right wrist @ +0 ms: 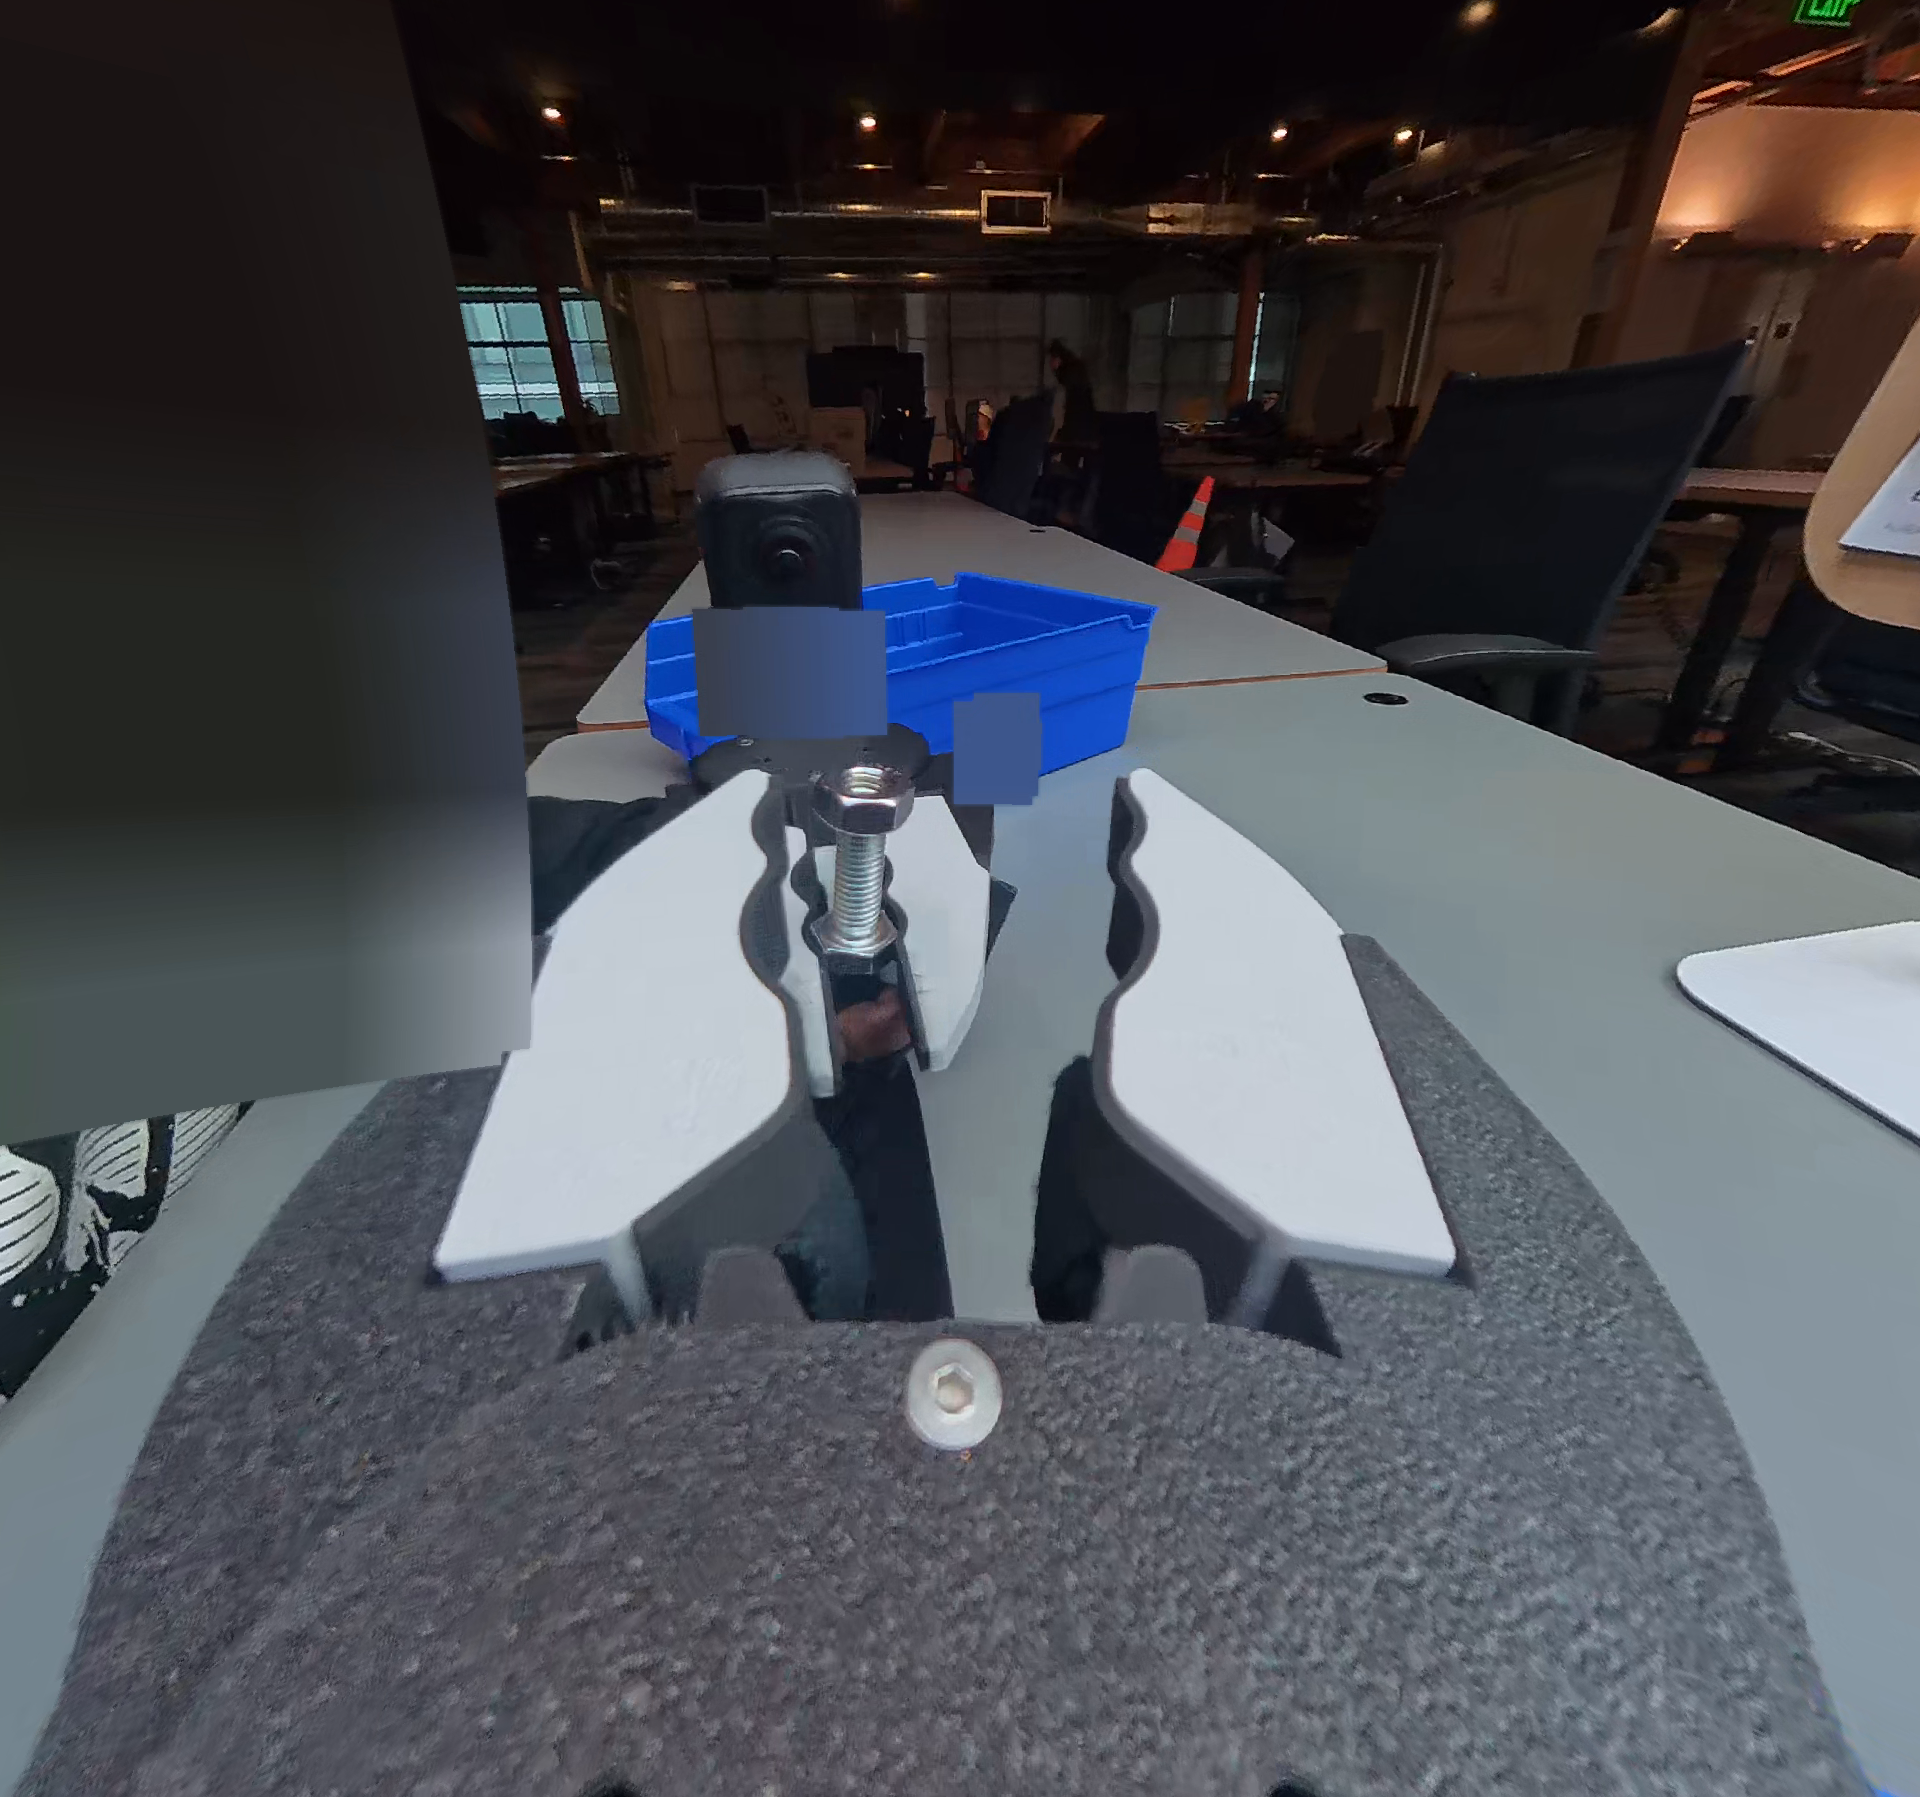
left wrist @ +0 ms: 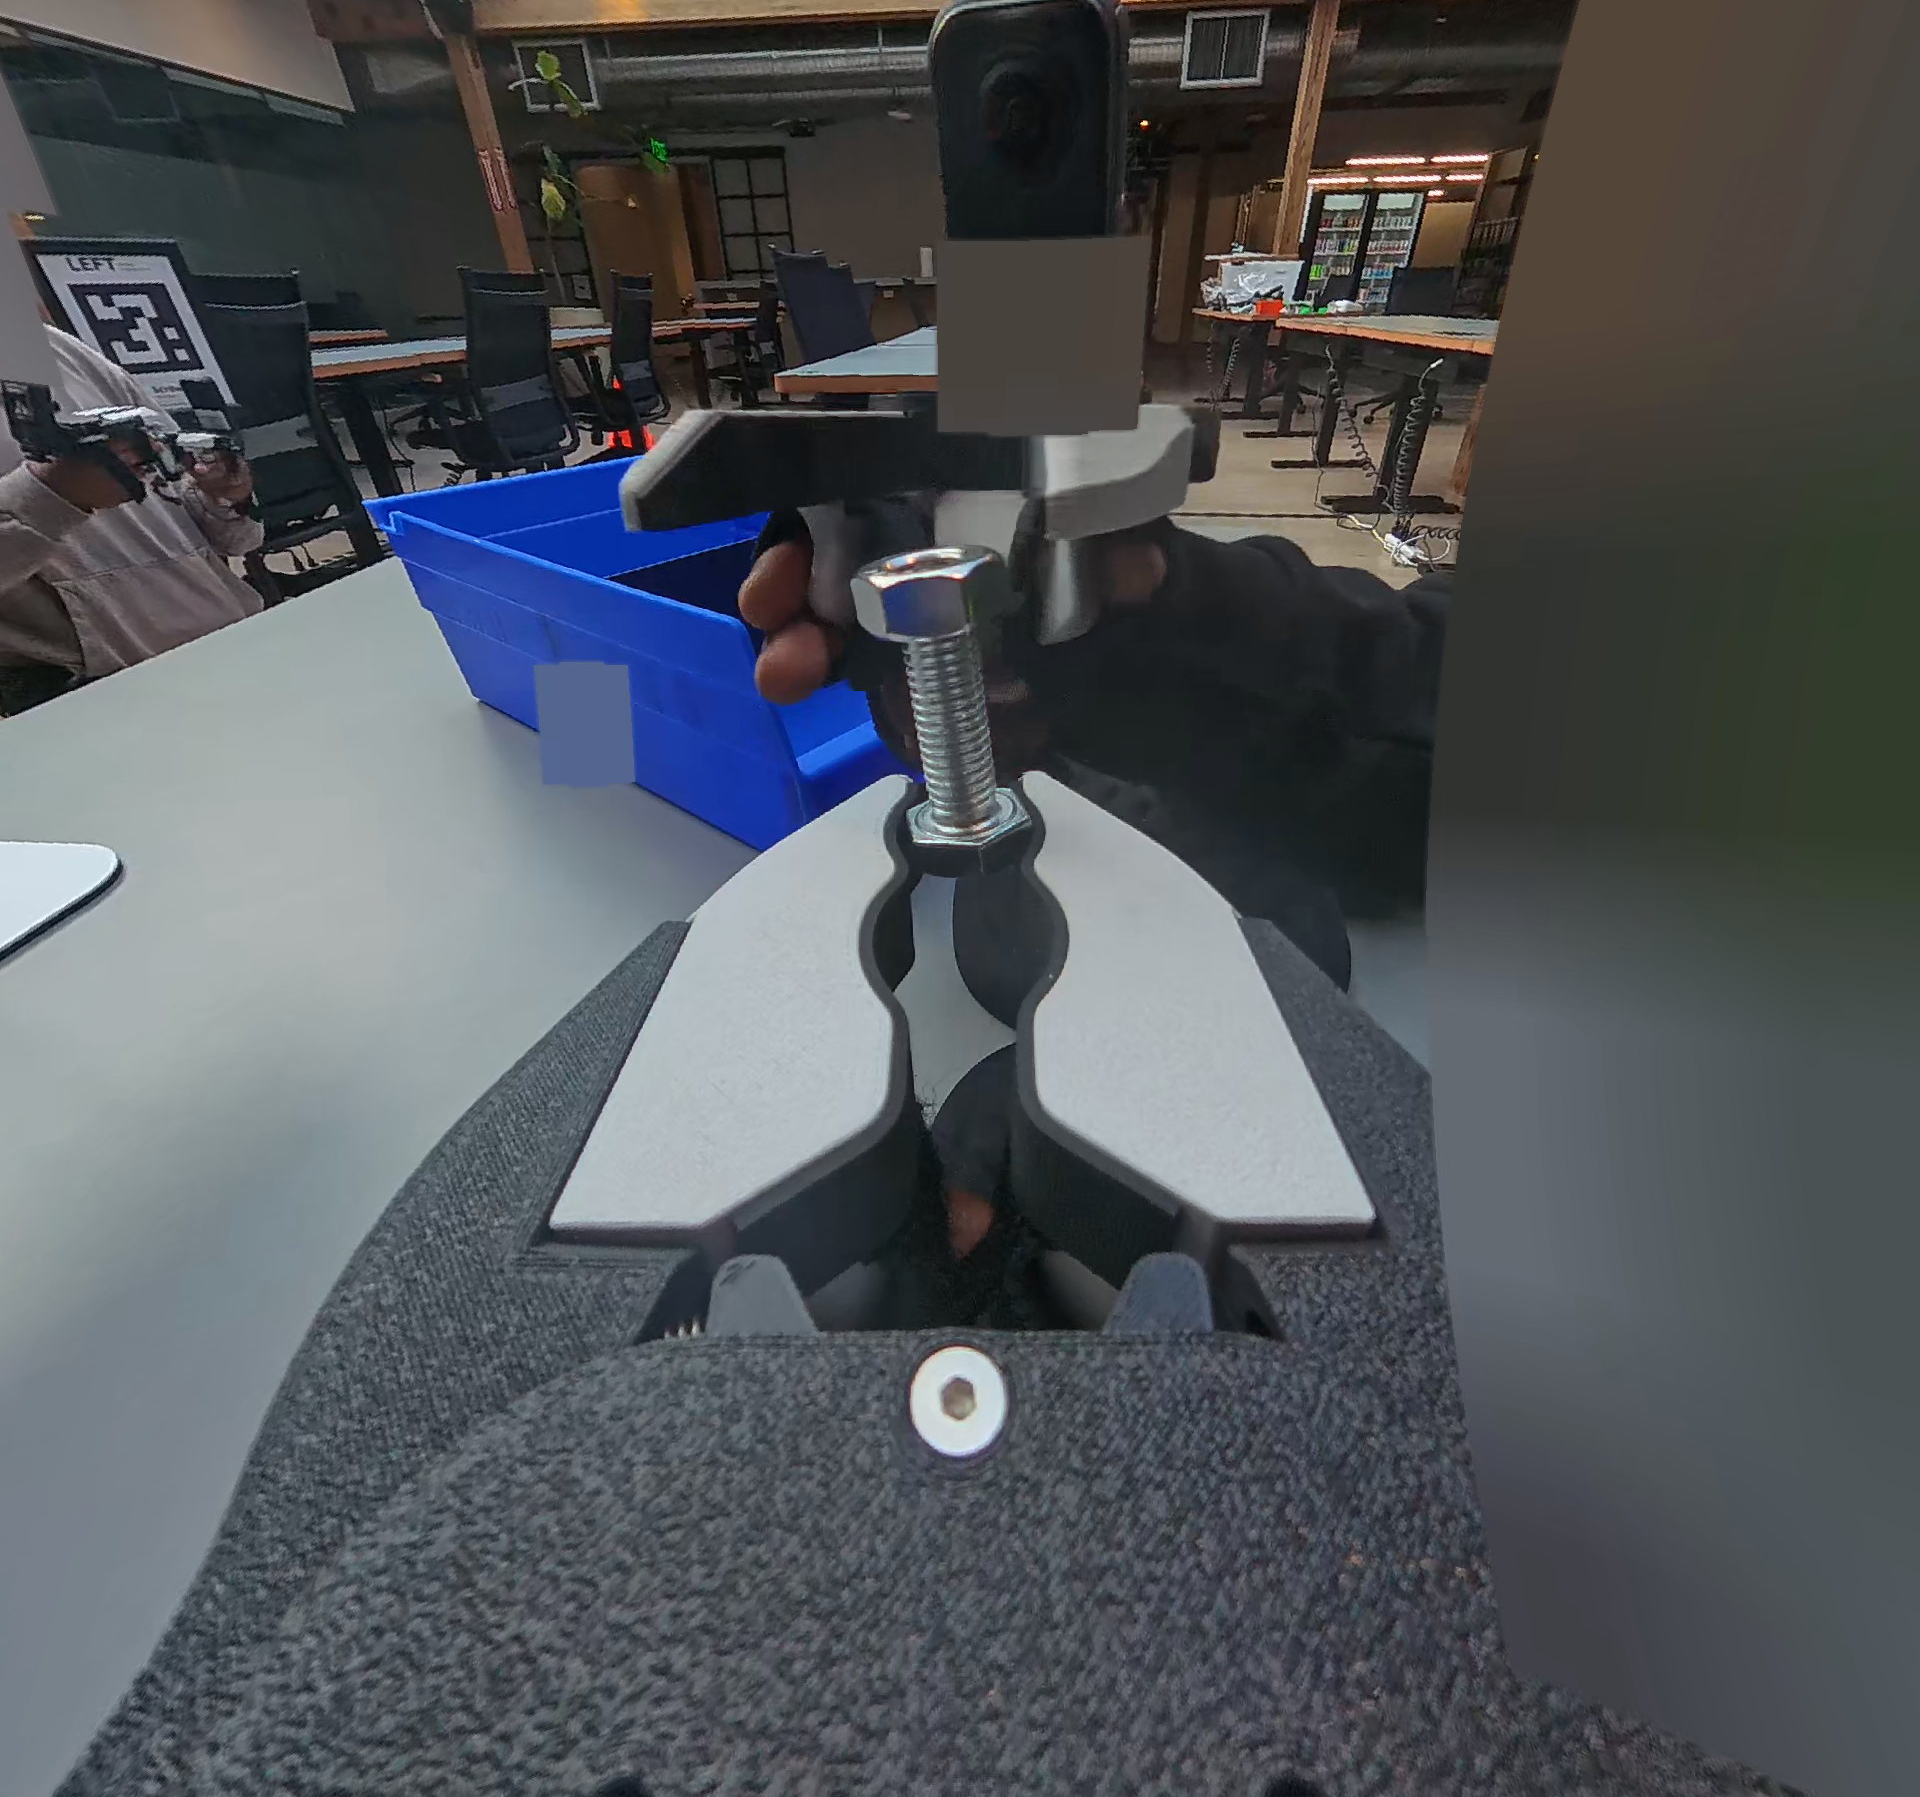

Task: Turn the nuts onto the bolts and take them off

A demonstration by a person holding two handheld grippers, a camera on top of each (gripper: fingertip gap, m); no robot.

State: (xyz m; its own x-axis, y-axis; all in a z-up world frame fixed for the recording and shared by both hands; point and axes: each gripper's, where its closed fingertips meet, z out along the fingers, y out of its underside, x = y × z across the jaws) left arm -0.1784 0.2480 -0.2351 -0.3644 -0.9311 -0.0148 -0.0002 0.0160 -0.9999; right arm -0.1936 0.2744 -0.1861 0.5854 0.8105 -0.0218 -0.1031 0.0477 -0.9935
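My left gripper (left wrist: 968, 793) is shut on a silver hex nut (left wrist: 968, 838) at its fingertips. A threaded silver bolt (left wrist: 948, 708) stands up out of the nut, with its hex head on top. My right gripper (right wrist: 940, 783) is open wide and empty. In the right wrist view the bolt (right wrist: 860, 874) stands between its fingers, close to the left finger (right wrist: 644, 968), with the nut (right wrist: 852, 937) low on the thread in the left gripper (right wrist: 854, 955). In the left wrist view the right gripper (left wrist: 914, 490) hangs just behind and above the bolt head, held by a gloved hand.
A blue plastic bin (left wrist: 582, 604) stands on the grey table (left wrist: 260, 812) behind the grippers; it also shows in the right wrist view (right wrist: 1039, 646). A white pad (right wrist: 1818, 1020) lies at the table edge. A seated person (left wrist: 94, 521) and office chairs (right wrist: 1538, 500) are beyond. Across from one pair of fingers to the other is roughly 5 cm.
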